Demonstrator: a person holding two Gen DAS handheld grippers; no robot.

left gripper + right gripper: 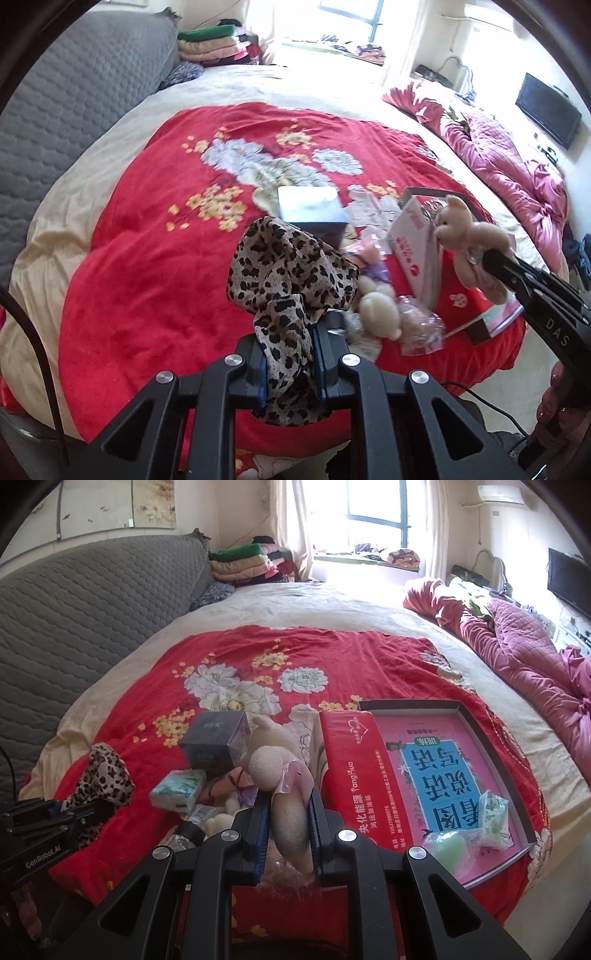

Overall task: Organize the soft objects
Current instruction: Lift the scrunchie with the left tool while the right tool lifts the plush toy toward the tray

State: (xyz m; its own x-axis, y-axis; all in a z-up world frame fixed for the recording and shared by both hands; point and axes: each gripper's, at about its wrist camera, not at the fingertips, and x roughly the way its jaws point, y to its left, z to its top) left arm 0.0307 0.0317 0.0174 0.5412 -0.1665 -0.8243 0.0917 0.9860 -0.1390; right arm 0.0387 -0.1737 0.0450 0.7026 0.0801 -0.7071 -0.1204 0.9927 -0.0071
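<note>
My left gripper (290, 328) is shut on a leopard-print cloth (288, 269) and holds it above the red blanket; the cloth also shows in the right wrist view (105, 775). My right gripper (288, 801) is shut on a cream plush bear (275, 753) with a pink frill, lifted above the pile; it also shows in the left wrist view (467, 236). Another cream plush toy (378, 308) lies on the blanket beside a clear plastic bag (421, 325). An open shallow box (465, 716) with a pink and blue bottom holds a green soft item (448, 847) and a tissue pack (493, 818).
A red tissue carton (351, 775) stands against the tray's left side. A dark cube box (216, 744) and a green tissue pack (179, 788) lie in the pile. A pink quilt (517, 646) lies at right, a grey headboard (74, 627) at left, folded blankets (240, 563) at the back.
</note>
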